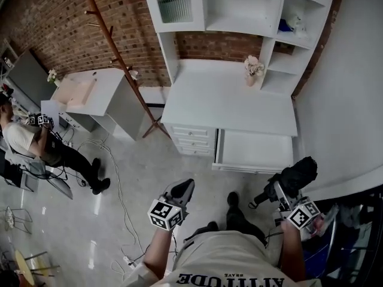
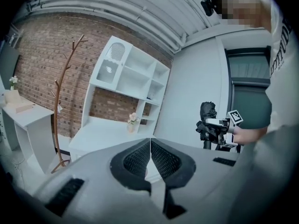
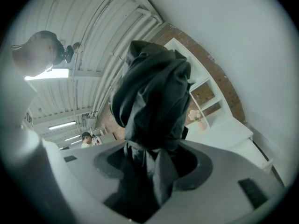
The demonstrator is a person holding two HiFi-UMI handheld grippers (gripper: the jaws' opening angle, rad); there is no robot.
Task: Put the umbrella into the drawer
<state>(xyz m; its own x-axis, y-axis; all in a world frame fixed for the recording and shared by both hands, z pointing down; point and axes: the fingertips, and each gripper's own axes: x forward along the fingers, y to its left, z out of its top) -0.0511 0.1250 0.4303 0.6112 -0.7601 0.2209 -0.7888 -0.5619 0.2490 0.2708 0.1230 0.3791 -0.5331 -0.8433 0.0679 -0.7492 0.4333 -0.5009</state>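
Carrying is the step in hand: the right tool (image 1: 280,191), clamped on the folded black umbrella (image 1: 296,173), holds it in the air near the open drawer (image 1: 254,151) (left tool (image 1: 182,189) closed, empty), so next comes reaching forward and lowering it inside.

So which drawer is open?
The wide drawer on the right, pulled out with its inside showing; the small drawers left of it are shut.

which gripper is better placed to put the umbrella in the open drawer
Right. The right gripper has its jaws on the umbrella, close to the open drawer; the left gripper is shut, empty.
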